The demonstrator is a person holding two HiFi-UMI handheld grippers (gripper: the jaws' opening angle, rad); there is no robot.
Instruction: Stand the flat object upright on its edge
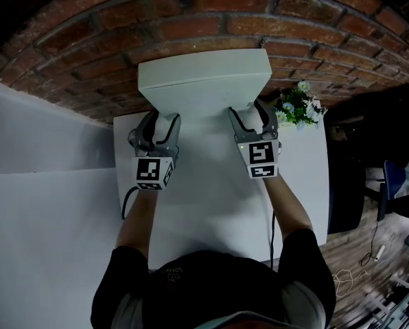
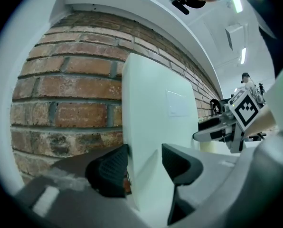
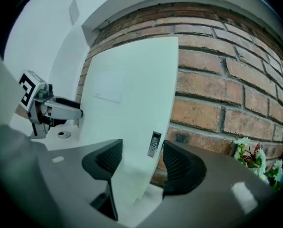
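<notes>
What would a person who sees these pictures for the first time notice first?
First, the big white slab standing on its edge against the red brick wall, at the far end of the white table. Next, the left tool and right tool, one astride each lower corner of it. A small flower bunch sits at the right.

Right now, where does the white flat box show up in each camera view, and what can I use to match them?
Head view: white flat box at top centre, in front of the wall.
Left gripper view: the box fills the centre, rising between the jaws.
Right gripper view: the box sits centre-left, rising between the jaws.
Shared landmark: the brick wall behind it in all three.
</notes>
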